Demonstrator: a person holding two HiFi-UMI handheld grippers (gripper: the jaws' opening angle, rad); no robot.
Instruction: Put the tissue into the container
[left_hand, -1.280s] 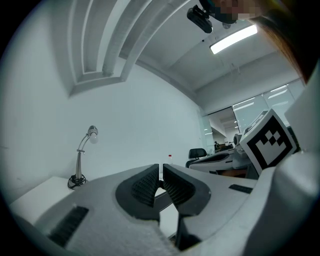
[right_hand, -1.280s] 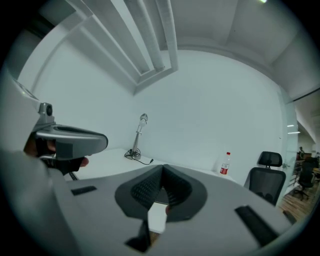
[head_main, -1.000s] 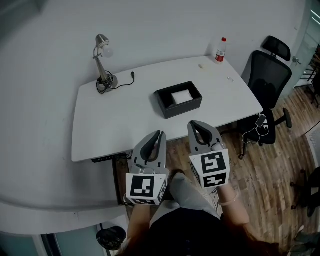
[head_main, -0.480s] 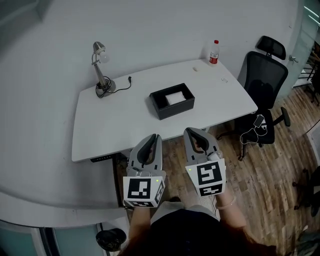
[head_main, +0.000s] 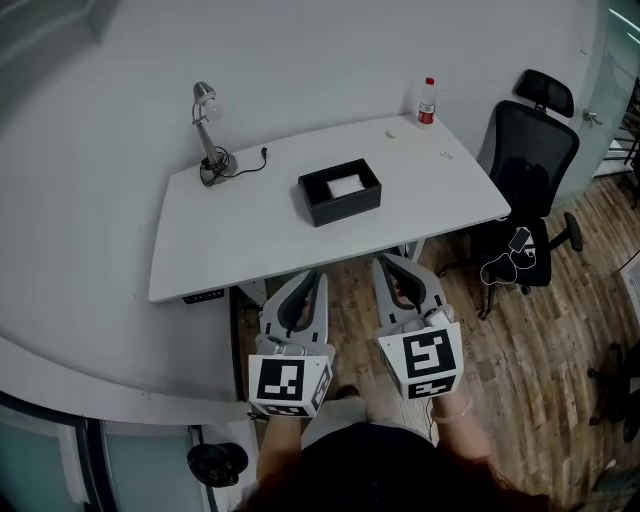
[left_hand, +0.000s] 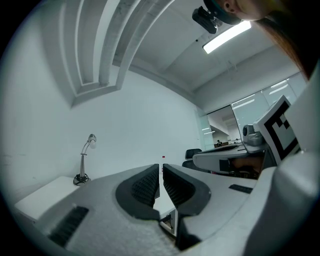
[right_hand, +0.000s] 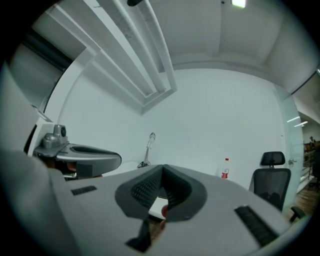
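Observation:
A black open-topped container (head_main: 340, 192) stands in the middle of the white table (head_main: 250, 250), with a white tissue (head_main: 345, 186) lying inside it. Both grippers are held level in front of the table's near edge, over the wooden floor and well short of the container. My left gripper (head_main: 317, 277) (left_hand: 161, 170) has its jaws together with nothing between them. My right gripper (head_main: 386, 262) (right_hand: 161, 172) is shut and also empty. In the two gripper views the container is hidden behind the jaws.
A desk lamp (head_main: 207, 130) (left_hand: 84, 161) (right_hand: 149, 149) stands at the table's far left corner. A red-capped bottle (head_main: 427, 102) (right_hand: 225, 171) is at the far right, near two small items (head_main: 445, 154). A black office chair (head_main: 530, 170) (right_hand: 270, 181) is right of the table.
Both grippers have drawn back from the table: they overlapped its front edge before and are now over the floor. The table and container look farther away.

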